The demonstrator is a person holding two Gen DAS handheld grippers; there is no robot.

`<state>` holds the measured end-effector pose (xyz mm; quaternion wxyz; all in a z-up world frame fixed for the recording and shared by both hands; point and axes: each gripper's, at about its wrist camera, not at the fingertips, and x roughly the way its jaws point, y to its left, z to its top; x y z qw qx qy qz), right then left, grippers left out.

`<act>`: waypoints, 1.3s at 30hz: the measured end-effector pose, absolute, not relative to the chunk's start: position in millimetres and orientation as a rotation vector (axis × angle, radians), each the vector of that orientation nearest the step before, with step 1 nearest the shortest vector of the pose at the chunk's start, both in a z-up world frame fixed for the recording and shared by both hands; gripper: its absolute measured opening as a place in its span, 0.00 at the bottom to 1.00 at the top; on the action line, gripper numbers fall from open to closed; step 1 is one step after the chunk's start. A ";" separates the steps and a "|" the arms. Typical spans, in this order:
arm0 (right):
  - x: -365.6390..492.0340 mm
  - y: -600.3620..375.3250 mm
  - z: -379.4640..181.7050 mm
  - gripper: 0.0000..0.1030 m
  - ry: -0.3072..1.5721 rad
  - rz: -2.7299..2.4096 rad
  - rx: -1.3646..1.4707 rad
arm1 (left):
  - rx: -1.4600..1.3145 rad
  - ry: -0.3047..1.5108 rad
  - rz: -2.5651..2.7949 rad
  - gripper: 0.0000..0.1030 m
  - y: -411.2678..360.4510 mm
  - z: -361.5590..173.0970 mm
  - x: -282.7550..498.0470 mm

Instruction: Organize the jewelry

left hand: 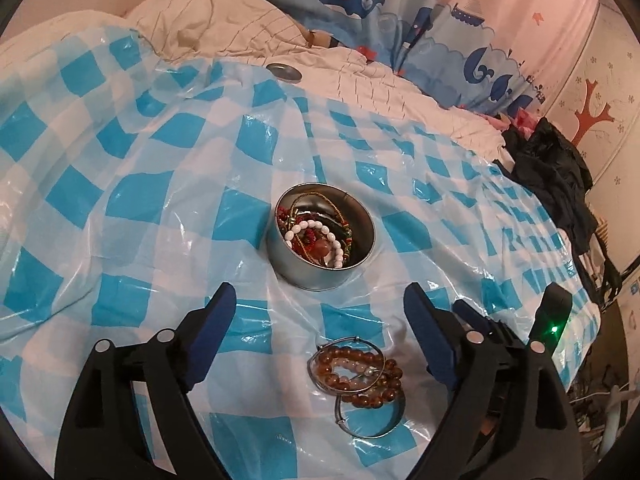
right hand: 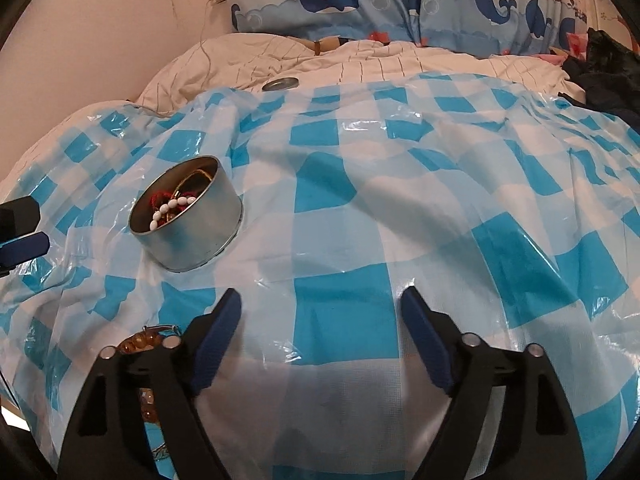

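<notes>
Presently, item one: loose bracelets [left hand: 356,376] — amber-brown bead strands tangled with pale beads and two thin metal bangles, heaped on the blue-check plastic sheet [left hand: 140,200] over the bed, directly between the fingers of the left tongs [left hand: 320,312] and touching neither.

Item two: round metal tin [left hand: 326,236], open, upright, a little beyond the heap; already holds a white bead bracelet, red cord and gold-coloured chain. Its likely lid [left hand: 285,72] lies well apart at the sheet's far edge.

Item three: left tongs, spread wide, nothing between the pads. Right tongs [right hand: 321,312], likewise spread and empty, over bare sheet to the right of the tin [right hand: 188,216].

Handling note, as judgement: the next pick looks to be from the heap. The strands interlock, so closing on one bead strand near its top may drag the bangles along; a grip across the whole bundle seems safer. The sheet is slick and wrinkled — pinch above it, not into it. Release low over the tin's mouth.

Obscured: in the right view the heap [right hand: 140,344] is mostly hidden behind the tongs' own frame. How many separate pieces the heap holds cannot be told. The tin's bottom is covered by its contents.
</notes>
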<state>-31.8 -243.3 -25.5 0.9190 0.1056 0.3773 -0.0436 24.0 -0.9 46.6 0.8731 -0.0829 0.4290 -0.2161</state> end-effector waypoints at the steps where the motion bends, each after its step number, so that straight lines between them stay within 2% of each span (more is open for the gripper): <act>1: -31.3 -242.5 -26.2 0.79 0.780 -0.090 0.213 | -0.169 0.896 -0.448 0.82 -1.7 45.9 24.7; 13: -27.1 -235.0 -28.2 0.88 0.814 -0.089 0.174 | -0.125 0.929 -0.448 0.84 -20.5 34.9 30.8; 39: -25.7 -228.9 -29.8 0.91 0.833 -0.090 0.157 | -0.022 0.945 -0.421 0.87 -26.4 24.9 30.3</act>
